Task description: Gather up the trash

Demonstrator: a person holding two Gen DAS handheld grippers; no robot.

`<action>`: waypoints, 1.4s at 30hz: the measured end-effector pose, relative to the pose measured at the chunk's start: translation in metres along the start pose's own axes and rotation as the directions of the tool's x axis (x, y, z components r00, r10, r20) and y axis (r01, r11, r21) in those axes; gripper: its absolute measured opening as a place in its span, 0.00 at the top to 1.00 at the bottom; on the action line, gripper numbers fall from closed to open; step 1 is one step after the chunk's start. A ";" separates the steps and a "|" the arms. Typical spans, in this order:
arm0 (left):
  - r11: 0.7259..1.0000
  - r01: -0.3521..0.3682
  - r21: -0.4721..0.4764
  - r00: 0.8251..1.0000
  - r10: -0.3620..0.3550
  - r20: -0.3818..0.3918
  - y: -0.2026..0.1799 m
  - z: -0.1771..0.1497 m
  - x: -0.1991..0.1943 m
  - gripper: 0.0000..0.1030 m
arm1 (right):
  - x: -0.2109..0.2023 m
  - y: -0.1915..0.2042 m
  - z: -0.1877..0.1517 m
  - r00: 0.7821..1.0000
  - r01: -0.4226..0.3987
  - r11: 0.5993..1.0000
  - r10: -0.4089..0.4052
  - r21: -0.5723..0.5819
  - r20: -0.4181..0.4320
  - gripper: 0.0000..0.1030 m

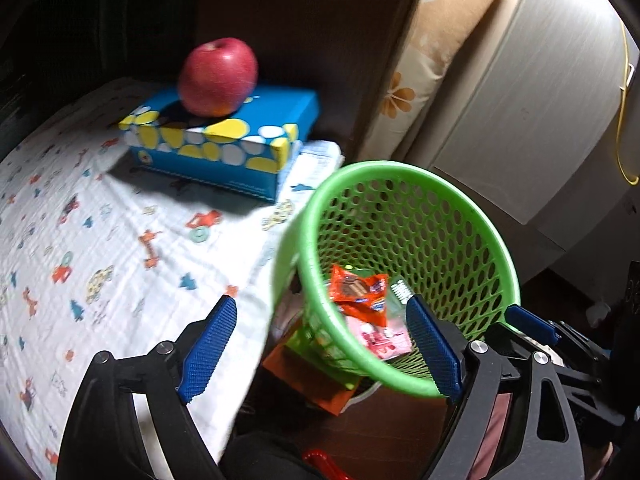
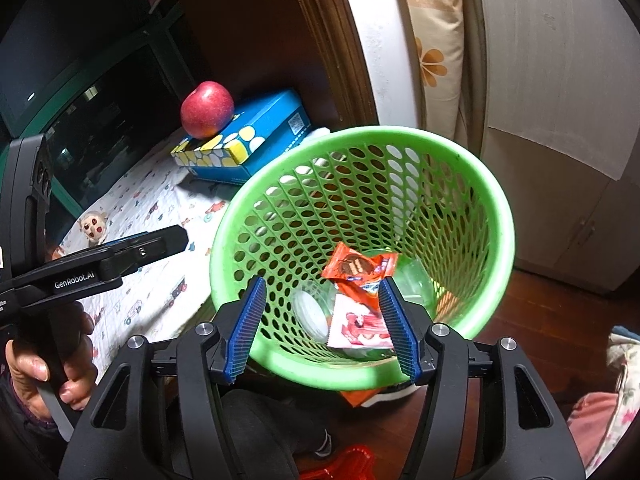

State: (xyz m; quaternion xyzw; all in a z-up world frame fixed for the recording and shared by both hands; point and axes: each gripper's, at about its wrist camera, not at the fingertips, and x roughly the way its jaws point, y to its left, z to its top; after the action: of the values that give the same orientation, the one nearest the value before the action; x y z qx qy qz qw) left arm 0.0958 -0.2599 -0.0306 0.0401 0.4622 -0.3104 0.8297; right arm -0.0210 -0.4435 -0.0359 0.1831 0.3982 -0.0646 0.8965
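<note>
Leftmost, the left gripper [image 1: 320, 344] gapes wide, empty, over the patterned cloth [image 1: 100, 240] — an apple [image 1: 218, 76] at eleven o'clock. Right gripper [image 2: 322, 326] stands open above the green basket [image 2: 400, 136] — wrappers [image 2: 360, 268] lie inside, at its bottom.

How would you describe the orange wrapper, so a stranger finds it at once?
Look inside the green mesh basket beside the bed. At its bottom lies the orange wrapper, on top of the pink-and-white packet. It is the only orange piece there.

right gripper [image 2: 320, 324] fingers apart over green basket [image 2: 496, 216] | orange wrapper [image 2: 352, 266], pink packet [image 2: 356, 326] inside
</note>
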 end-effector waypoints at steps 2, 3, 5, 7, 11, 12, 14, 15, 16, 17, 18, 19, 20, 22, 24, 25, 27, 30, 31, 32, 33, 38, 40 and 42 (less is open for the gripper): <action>0.999 -0.028 -0.014 1.000 0.029 0.012 0.010 -0.003 -0.007 0.18 | 0.001 0.006 0.001 1.000 -0.007 1.000 0.007 -0.012 0.000 0.39; 0.999 -0.040 -0.025 0.999 0.041 0.018 0.016 -0.005 -0.012 0.17 | 0.001 0.010 0.001 1.000 -0.008 1.000 0.008 -0.020 0.001 0.38; 0.997 -0.061 -0.038 0.998 0.062 0.031 0.024 -0.007 -0.019 0.16 | 0.002 0.018 0.002 1.000 -0.010 0.999 0.010 -0.037 0.003 0.35; 0.994 -0.095 -0.048 0.994 0.098 0.042 0.033 -0.010 -0.026 0.15 | 0.002 0.025 0.002 1.000 -0.012 0.999 0.012 -0.053 0.007 0.33; 0.985 -0.149 -0.081 0.986 0.154 0.056 0.051 -0.018 -0.041 0.13 | 0.002 0.040 0.003 1.000 -0.019 0.997 0.020 -0.081 0.008 0.29; 0.983 -0.162 -0.085 0.984 0.167 0.060 0.055 -0.020 -0.045 0.13 | 0.002 0.044 0.003 1.000 -0.022 0.996 0.023 -0.088 0.009 0.29; 0.978 -0.186 -0.093 0.979 0.193 0.066 0.062 -0.025 -0.052 0.12 | 0.003 0.053 0.003 0.999 -0.029 0.994 0.031 -0.103 0.010 0.27; 0.975 -0.200 -0.097 0.976 0.208 0.070 0.066 -0.027 -0.056 0.11 | 0.003 0.057 0.003 0.999 -0.031 0.993 0.033 -0.110 0.011 0.26; 0.972 -0.211 -0.101 0.973 0.218 0.074 0.069 -0.029 -0.060 0.11 | 0.002 0.062 0.004 0.999 -0.031 0.992 0.034 -0.120 0.016 0.25; 0.969 -0.220 -0.108 0.970 0.229 0.079 0.073 -0.032 -0.064 0.11 | 0.001 0.066 0.003 0.999 -0.031 0.992 0.034 -0.126 0.022 0.24; 0.967 -0.227 -0.114 0.968 0.237 0.081 0.076 -0.034 -0.068 0.10 | 0.000 0.069 0.004 0.999 -0.031 0.991 0.035 -0.132 0.026 0.23; 0.964 -0.236 -0.121 0.966 0.247 0.082 0.080 -0.037 -0.071 0.10 | 0.000 0.073 0.004 0.999 -0.033 0.990 0.038 -0.137 0.030 0.21; 0.961 -0.244 -0.127 0.963 0.256 0.083 0.083 -0.039 -0.074 0.10 | -0.001 0.076 0.004 0.999 -0.037 0.990 0.042 -0.139 0.032 0.20; 0.954 -0.264 -0.142 0.957 0.278 0.086 0.091 -0.044 -0.080 0.10 | -0.002 0.082 0.004 0.998 -0.044 0.989 0.049 -0.144 0.034 0.19; 0.946 -0.279 -0.163 0.951 0.296 0.087 0.098 -0.048 -0.086 0.10 | -0.002 0.088 0.004 0.998 -0.045 0.988 0.051 -0.150 0.036 0.18; 0.944 -0.282 -0.170 0.950 0.300 0.087 0.101 -0.050 -0.089 0.10 | -0.002 0.091 0.004 0.998 -0.046 0.987 0.053 -0.153 0.037 0.18; 0.939 -0.294 -0.180 0.945 0.313 0.091 0.107 -0.052 -0.095 0.09 | -0.003 0.098 0.003 0.998 -0.049 0.986 0.056 -0.162 0.039 0.18; 0.929 -0.318 -0.191 0.935 0.341 0.099 0.112 -0.056 -0.103 0.09 | -0.004 0.109 0.003 0.997 -0.054 0.982 0.063 -0.182 0.044 0.16; 0.925 -0.325 -0.196 0.932 0.349 0.101 0.114 -0.057 -0.105 0.09 | -0.005 0.112 0.003 0.997 -0.054 0.980 0.064 -0.189 0.048 0.14; 0.922 -0.332 -0.199 0.928 0.357 0.104 0.115 -0.058 -0.108 0.09 | -0.007 0.115 0.002 0.996 -0.054 0.979 0.066 -0.197 0.053 0.13; 0.919 -0.341 -0.199 0.924 0.366 0.109 0.117 -0.059 -0.111 0.09 | -0.007 0.119 0.002 0.996 -0.055 0.977 0.068 -0.205 0.057 0.13; 0.895 -0.382 -0.232 0.899 0.417 0.130 0.124 -0.064 -0.126 0.08 | -0.006 0.135 0.000 0.994 -0.076 0.970 0.092 -0.232 0.062 0.12; 0.886 -0.394 -0.246 0.890 0.435 0.139 0.126 -0.067 -0.133 0.08 | -0.006 0.141 -0.001 0.992 -0.090 0.967 0.108 -0.240 0.062 0.12; 0.876 -0.412 -0.252 0.878 0.455 0.146 0.127 -0.069 -0.138 0.08 | -0.006 0.145 -0.002 0.991 -0.098 0.964 0.118 -0.248 0.068 0.11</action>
State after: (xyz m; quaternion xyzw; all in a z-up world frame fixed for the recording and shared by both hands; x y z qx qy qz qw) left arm 0.0622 -0.0670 0.0112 0.0222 0.3856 -0.0668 0.9200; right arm 0.0118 -0.3088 0.0075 0.0902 0.3555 0.0264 0.9299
